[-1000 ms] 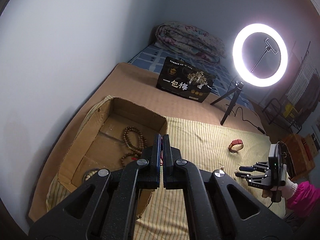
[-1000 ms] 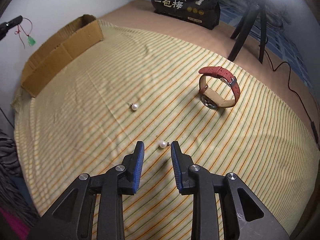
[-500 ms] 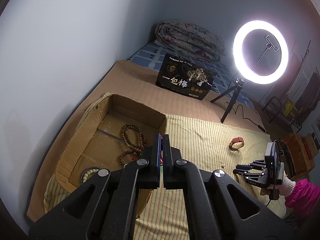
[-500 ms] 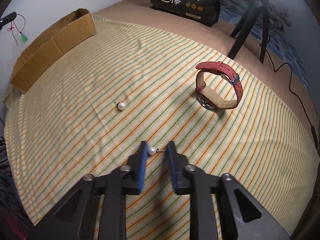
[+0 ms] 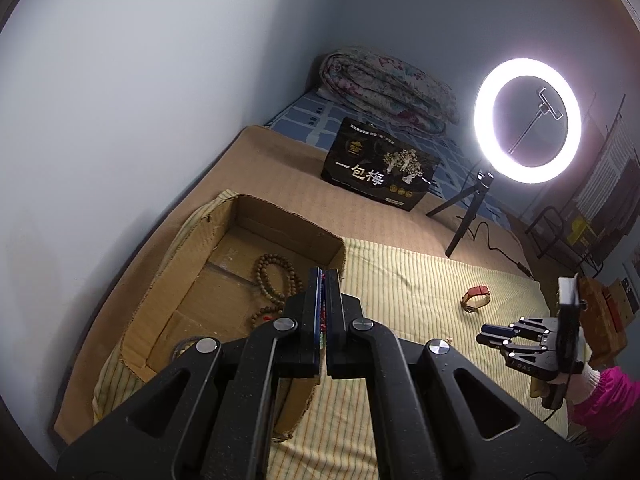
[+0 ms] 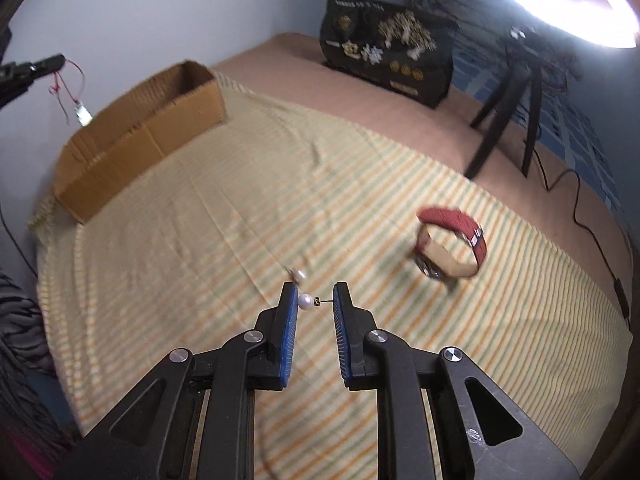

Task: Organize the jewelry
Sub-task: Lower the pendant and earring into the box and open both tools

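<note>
My right gripper (image 6: 314, 300) holds a pearl earring (image 6: 306, 301) lengthwise, pearl on the left pad and post tip on the right pad, above the striped cloth (image 6: 240, 220). A 2nd pearl earring (image 6: 299, 275) lies on the cloth just beyond, at 11 o'clock. The red watch (image 6: 450, 246) sits at 2 o'clock, the cardboard box (image 6: 140, 136) far off at 10. My left gripper (image 5: 322, 280) is pinched on a red-corded pendant (image 6: 81, 113) hanging over the box, where wooden beads (image 5: 276, 280) lie.
</note>
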Available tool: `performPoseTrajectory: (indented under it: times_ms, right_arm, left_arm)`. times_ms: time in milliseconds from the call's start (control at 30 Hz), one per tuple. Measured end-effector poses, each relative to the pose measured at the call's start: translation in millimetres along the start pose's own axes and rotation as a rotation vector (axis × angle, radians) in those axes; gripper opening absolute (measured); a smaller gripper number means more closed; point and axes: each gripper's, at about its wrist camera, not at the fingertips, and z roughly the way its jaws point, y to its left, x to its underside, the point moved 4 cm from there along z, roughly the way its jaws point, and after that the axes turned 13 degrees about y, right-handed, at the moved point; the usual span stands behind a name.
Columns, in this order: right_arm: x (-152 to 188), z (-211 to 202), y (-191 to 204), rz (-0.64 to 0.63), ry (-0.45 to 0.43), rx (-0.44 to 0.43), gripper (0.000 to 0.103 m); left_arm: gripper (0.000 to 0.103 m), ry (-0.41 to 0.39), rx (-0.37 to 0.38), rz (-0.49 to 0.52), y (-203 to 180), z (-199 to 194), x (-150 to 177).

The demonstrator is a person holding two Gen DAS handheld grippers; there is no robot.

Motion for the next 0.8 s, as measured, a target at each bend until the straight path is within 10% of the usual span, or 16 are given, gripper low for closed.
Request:
performPoseTrajectory:
  times_ms: [800]
  right_arm:
    - [-130, -24, 113, -0.132, -0.183, -0.155, 0.016]
  left_arm:
    - [0.0, -0.003, -0.082, -0.04, 56, 14, -6]
